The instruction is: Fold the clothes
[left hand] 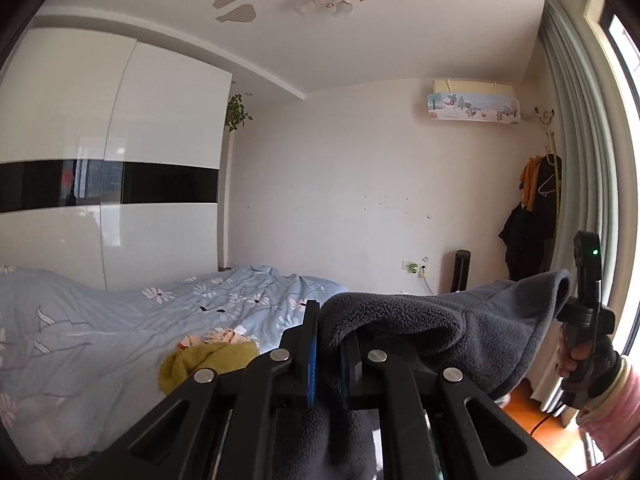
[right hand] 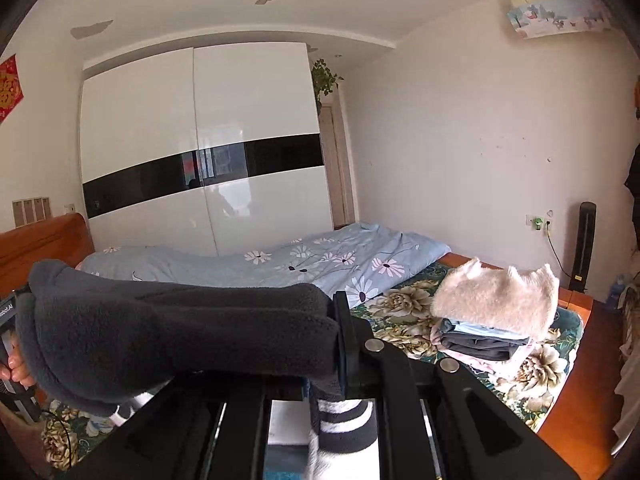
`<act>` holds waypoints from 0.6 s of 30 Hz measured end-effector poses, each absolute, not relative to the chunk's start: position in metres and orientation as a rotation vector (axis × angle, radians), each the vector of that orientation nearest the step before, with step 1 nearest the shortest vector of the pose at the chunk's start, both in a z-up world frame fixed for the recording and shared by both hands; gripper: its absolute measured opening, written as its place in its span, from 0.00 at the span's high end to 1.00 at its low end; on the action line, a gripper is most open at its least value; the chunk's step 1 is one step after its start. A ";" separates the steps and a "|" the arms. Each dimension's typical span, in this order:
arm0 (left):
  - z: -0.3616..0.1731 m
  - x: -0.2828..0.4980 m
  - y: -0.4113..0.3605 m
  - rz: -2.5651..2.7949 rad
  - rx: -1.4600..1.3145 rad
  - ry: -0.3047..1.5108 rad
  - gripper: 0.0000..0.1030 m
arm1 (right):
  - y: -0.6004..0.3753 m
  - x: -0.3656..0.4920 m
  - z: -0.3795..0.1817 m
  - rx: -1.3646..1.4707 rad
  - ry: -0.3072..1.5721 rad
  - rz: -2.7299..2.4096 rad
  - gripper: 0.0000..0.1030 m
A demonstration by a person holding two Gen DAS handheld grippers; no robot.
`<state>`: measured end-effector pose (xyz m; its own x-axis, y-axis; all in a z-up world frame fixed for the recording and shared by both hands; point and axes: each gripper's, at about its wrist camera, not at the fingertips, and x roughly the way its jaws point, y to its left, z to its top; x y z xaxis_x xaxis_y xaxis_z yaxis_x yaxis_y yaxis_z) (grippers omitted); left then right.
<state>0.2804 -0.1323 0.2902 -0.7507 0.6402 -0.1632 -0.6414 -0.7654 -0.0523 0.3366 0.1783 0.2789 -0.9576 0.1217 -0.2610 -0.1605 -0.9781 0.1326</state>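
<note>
Stretching a dark fleece garment (right hand: 180, 328) across the lower frame above the bed (right hand: 280, 264), left claw (left hand: 326, 344) and right claw (right hand: 340, 344) each clamp an edge; thick fleece might slip free.

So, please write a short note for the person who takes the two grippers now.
Left gripper: shut on the dark grey fleece garment.
Right gripper: shut on the same garment, which hangs stretched between both, above the bed.
Done: a folded pile lies on the bed, with a fluffy beige piece on top.
Left: fold the fleece; a yellow garment also waits, unfolded.
</note>
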 end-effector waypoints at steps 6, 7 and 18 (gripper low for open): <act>0.224 0.208 -0.107 2.474 -0.554 0.002 0.90 | 0.187 0.294 0.232 -0.654 0.269 2.932 0.90; 0.203 0.195 -0.105 2.469 -0.627 -0.028 0.90 | 0.190 0.284 0.218 -0.720 0.288 2.920 0.90; 0.017 0.121 -0.070 2.354 -1.183 -0.078 0.90 | 0.230 0.204 0.013 -1.358 0.595 2.587 0.90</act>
